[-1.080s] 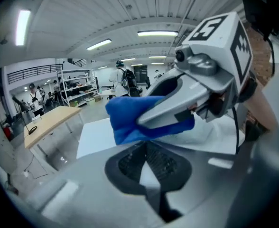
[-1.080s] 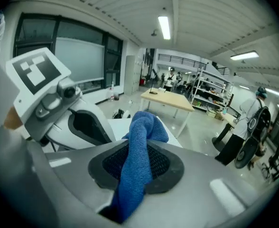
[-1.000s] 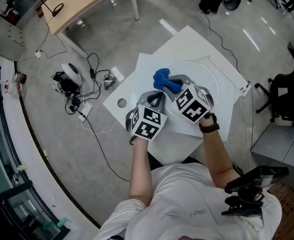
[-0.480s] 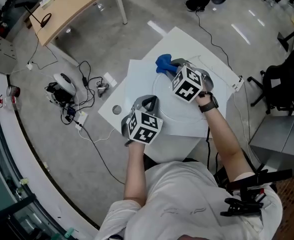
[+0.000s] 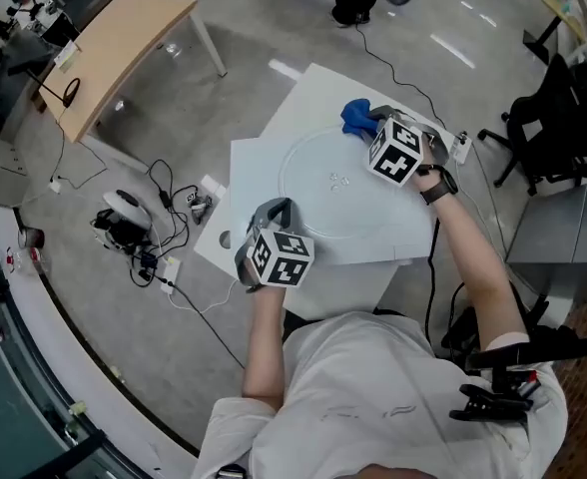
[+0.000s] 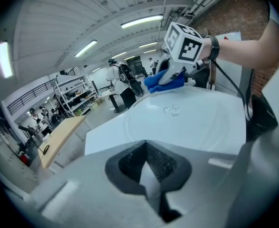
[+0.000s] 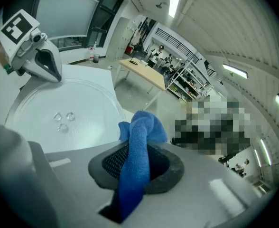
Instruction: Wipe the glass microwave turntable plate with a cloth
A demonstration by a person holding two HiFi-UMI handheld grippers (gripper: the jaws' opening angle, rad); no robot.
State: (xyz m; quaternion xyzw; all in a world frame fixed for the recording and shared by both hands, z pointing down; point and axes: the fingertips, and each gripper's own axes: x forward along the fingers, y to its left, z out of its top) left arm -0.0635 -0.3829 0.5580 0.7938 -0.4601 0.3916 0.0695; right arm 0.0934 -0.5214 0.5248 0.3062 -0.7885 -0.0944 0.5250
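Note:
The clear glass turntable plate point(image 5: 318, 208) lies flat on the white table point(image 5: 264, 163), with three small bumps point(image 5: 338, 179) at its centre. My right gripper point(image 5: 373, 125) is shut on a blue cloth point(image 5: 356, 116) at the plate's far right rim. In the right gripper view the cloth point(image 7: 139, 137) hangs out between the jaws above the plate point(image 7: 44, 99). My left gripper point(image 5: 277, 209) is shut at the plate's near left rim; whether it touches the glass is unclear. The left gripper view looks across the plate point(image 6: 201, 122) to the cloth point(image 6: 161, 82).
A power strip point(image 5: 460, 146) sits at the table's far right edge, and there is a round hole point(image 5: 224, 239) near its left corner. On the floor to the left lie cables and devices point(image 5: 134, 223). A wooden desk point(image 5: 114, 38) stands far left, a black chair point(image 5: 553, 118) to the right.
The right gripper has carried the cloth along the plate's far rim to the right, away from the left gripper. The left gripper has stayed at the near left rim.

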